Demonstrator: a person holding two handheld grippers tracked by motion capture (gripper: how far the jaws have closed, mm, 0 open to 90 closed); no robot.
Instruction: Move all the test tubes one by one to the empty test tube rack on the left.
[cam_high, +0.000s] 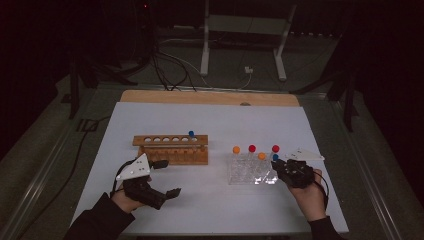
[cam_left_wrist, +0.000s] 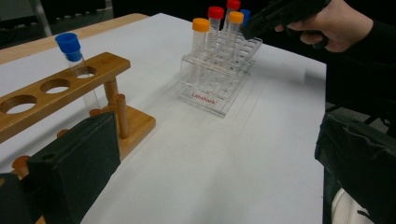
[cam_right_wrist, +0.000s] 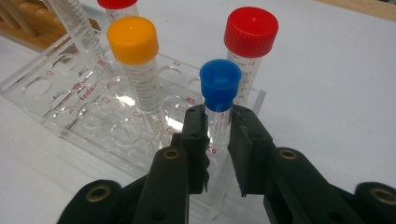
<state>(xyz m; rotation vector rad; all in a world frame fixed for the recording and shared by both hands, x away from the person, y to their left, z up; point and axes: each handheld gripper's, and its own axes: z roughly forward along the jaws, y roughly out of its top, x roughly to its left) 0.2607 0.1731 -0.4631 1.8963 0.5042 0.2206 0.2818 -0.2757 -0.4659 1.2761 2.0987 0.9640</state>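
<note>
My right claw (cam_right_wrist: 218, 140) grips a blue-capped tube (cam_right_wrist: 219, 100)
Its clear round plastic body stands in the transparent acrylic rack (cam_right_wrist: 51, 88) on the white tabletop (cam_right_wrist: 327, 84); my left claw (cam_left_wrist: 205, 168) gapes open, empty

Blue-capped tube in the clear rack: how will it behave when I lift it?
The blue-capped tube looks like thin, smooth clear plastic, so it may slip between the right gripper's pads. It appears empty, so probably light. Being tall and round, it would likely tip or roll outside the clear rack.
</note>
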